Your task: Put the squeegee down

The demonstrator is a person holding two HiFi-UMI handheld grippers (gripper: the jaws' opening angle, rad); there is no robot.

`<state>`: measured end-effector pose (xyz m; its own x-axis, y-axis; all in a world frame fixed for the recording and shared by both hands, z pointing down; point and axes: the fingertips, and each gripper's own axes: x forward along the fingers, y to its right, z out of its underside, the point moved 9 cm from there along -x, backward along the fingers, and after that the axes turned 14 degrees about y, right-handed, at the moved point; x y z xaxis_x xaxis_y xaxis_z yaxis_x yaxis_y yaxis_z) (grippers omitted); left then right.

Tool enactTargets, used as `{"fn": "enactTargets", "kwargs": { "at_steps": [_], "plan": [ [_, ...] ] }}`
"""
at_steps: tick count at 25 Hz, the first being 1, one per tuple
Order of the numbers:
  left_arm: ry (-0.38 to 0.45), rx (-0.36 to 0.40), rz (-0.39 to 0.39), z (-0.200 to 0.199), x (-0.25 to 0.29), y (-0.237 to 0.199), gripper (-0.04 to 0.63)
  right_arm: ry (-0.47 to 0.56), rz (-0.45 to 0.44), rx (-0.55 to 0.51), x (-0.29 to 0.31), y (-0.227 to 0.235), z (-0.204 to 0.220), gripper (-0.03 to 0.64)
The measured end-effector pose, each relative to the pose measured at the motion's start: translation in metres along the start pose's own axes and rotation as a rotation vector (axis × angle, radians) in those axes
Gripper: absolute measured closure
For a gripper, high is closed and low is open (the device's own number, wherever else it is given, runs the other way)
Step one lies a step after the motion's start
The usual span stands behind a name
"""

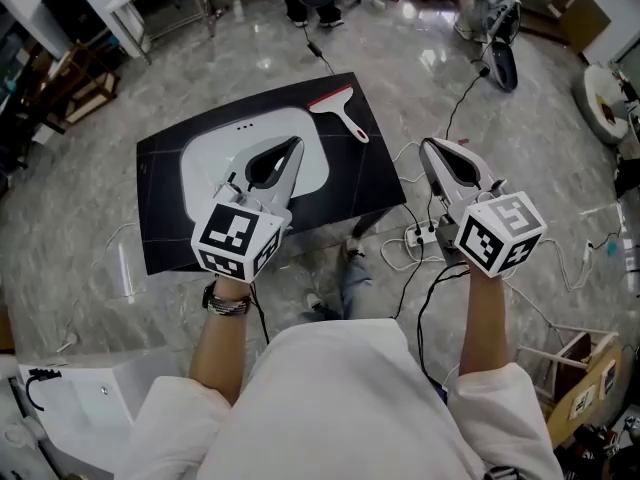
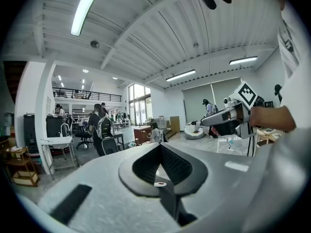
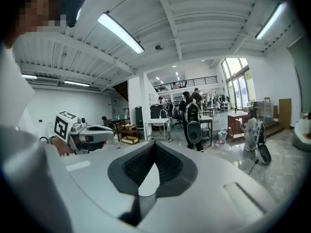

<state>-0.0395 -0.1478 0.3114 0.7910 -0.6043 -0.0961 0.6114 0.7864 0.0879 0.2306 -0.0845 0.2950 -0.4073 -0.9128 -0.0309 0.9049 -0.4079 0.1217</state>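
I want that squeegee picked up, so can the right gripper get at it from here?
Probably yes. The squeegee lies uncovered on the black table, handle end nearest the right gripper, with nothing between them. The jaws are shut and empty, so they must open first.

The squeegee (image 1: 338, 111) is small, with a red blade bar across its head and a white handle. It lies flat on the black tabletop (image 1: 375, 178), near the tabletop's far right corner and apart from anything else. The red bar is toward the tabletop's far edge, and the handle slants back toward the right edge. Nothing holds or touches it.
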Motion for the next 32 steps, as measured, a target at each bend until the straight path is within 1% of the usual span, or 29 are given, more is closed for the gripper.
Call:
{"fn": "enactTargets", "kwargs": {
  "at_steps": [7,13,21,27,32],
  "plan": [
    [0.038,0.039,0.031,-0.020,-0.008,0.023,0.589,0.064,0.012,-0.030,-0.031,-0.021,-0.020,0.611],
    [0.052,0.073,0.041,-0.034,-0.012,0.037,0.589,0.088,0.019,-0.042,-0.044,-0.031,-0.031,0.611],
    [0.059,0.096,0.047,-0.048,-0.017,0.046,0.589,0.054,0.031,-0.049,-0.051,-0.040,-0.031,0.611],
    [0.052,0.096,0.042,-0.046,-0.020,0.047,0.589,0.029,0.035,-0.038,-0.054,-0.040,-0.024,0.611],
    [0.049,0.096,0.039,-0.044,-0.020,0.045,0.589,0.033,0.032,-0.050,-0.049,-0.042,-0.025,0.611]
  ]
}}
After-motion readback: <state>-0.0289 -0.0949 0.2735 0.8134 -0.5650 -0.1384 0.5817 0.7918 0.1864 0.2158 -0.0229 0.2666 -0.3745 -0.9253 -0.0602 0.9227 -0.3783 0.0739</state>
